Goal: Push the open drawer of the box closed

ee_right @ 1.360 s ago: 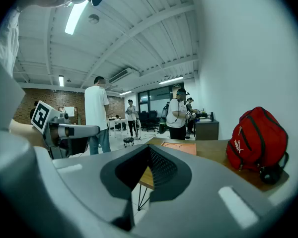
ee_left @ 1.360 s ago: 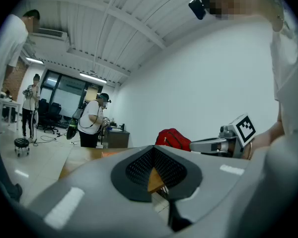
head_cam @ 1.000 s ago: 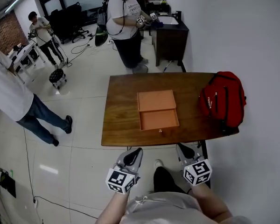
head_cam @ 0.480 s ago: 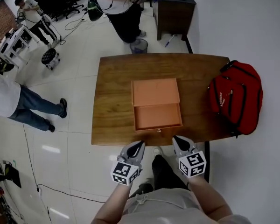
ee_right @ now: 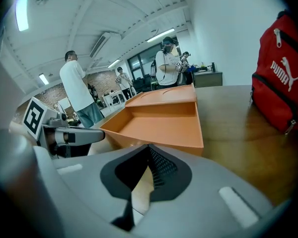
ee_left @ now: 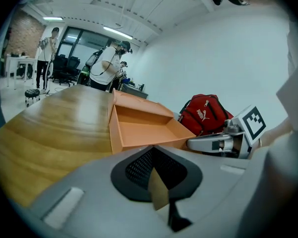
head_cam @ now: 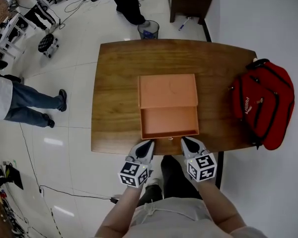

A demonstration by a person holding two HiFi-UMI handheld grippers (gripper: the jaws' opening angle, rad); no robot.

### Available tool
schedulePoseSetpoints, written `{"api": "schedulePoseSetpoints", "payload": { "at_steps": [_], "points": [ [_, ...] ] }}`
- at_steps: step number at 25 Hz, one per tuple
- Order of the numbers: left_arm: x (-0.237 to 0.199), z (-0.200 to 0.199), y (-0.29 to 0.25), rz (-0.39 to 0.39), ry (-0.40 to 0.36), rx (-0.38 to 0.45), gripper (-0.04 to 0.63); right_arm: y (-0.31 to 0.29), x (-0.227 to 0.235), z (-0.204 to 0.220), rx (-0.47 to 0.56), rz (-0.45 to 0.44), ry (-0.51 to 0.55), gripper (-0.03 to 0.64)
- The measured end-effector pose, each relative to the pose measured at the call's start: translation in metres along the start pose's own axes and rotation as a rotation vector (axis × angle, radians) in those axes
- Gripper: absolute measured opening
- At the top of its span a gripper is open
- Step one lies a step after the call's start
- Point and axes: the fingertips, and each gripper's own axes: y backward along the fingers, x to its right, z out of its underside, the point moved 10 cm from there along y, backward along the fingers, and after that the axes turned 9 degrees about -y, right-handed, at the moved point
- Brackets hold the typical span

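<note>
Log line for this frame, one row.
stage: pre-push | drawer: open, empty | box: on wooden table | left gripper: shut, near drawer front | right gripper: shut, near drawer front | contact: unclear

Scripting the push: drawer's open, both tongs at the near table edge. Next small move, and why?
Probably ease both forward until they meet the drawer front. It stands pulled out of the box toward the person, and the left tongs and right tongs, both shut, sit just short of that front, not touching it.

Illumination: bright, even, from long white ceiling strip lights. Gripper views: strong fisheye distortion, dark corners, blurred foreground.
</note>
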Motion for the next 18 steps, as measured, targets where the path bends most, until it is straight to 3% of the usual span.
{"api": "schedulePoseSetpoints", "payload": {
  "at_steps": [8,18],
  "points": [
    [-0.017,-0.014,-0.012,0.026,0.029,0.0,0.005,-0.014,0.003,-0.017,-0.016,-0.028,-0.055,0.006],
    [-0.042,-0.039,-0.041,0.003,0.04,0.017,0.005,-0.042,0.02,-0.047,-0.009,-0.034,-0.037,0.006]
  ]
}}
